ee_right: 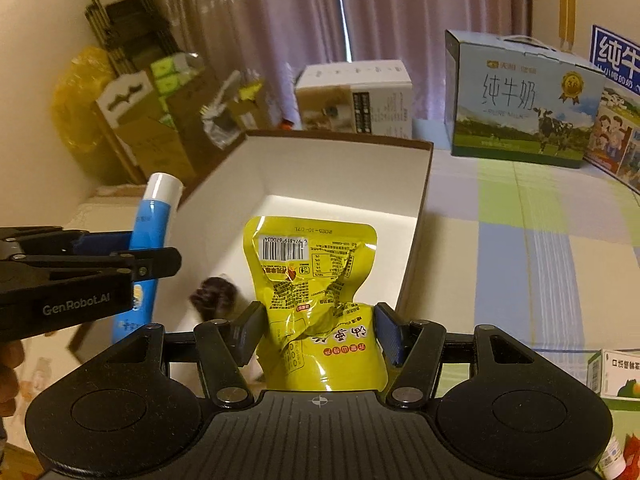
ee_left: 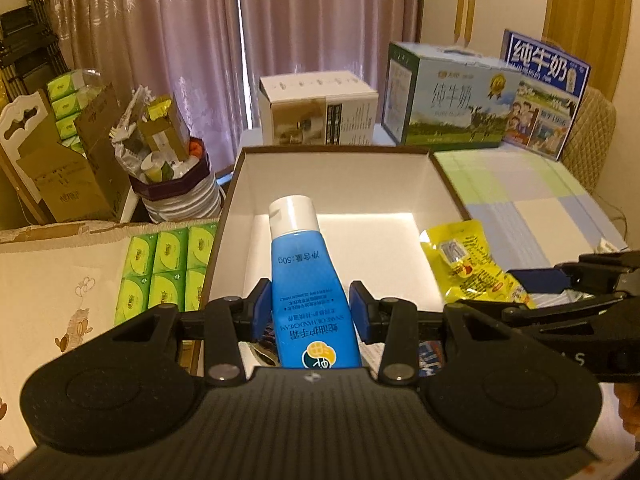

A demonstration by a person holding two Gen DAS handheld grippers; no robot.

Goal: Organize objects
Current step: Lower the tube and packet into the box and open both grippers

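My left gripper (ee_left: 311,312) is shut on a blue hand-cream tube (ee_left: 304,280) with a white cap, held cap-forward over the open white-lined box (ee_left: 336,168). My right gripper (ee_right: 316,330) is shut on a crumpled yellow snack pouch (ee_right: 316,280), also above that box (ee_right: 344,152). In the left wrist view the pouch (ee_left: 468,260) and the right gripper (ee_left: 560,276) show at the box's right side. In the right wrist view the tube (ee_right: 150,232) and the left gripper (ee_right: 116,258) hang at the left. A dark furry object (ee_right: 214,294) lies inside the box.
Milk cartons (ee_left: 448,100) and a white box (ee_left: 320,106) stand behind the open box on a checked cloth (ee_left: 528,196). Green tissue packs (ee_left: 164,268) lie left of it. A small medicine box (ee_right: 620,376) sits at the right. Cardboard boxes and bags (ee_left: 80,148) crowd the far left.
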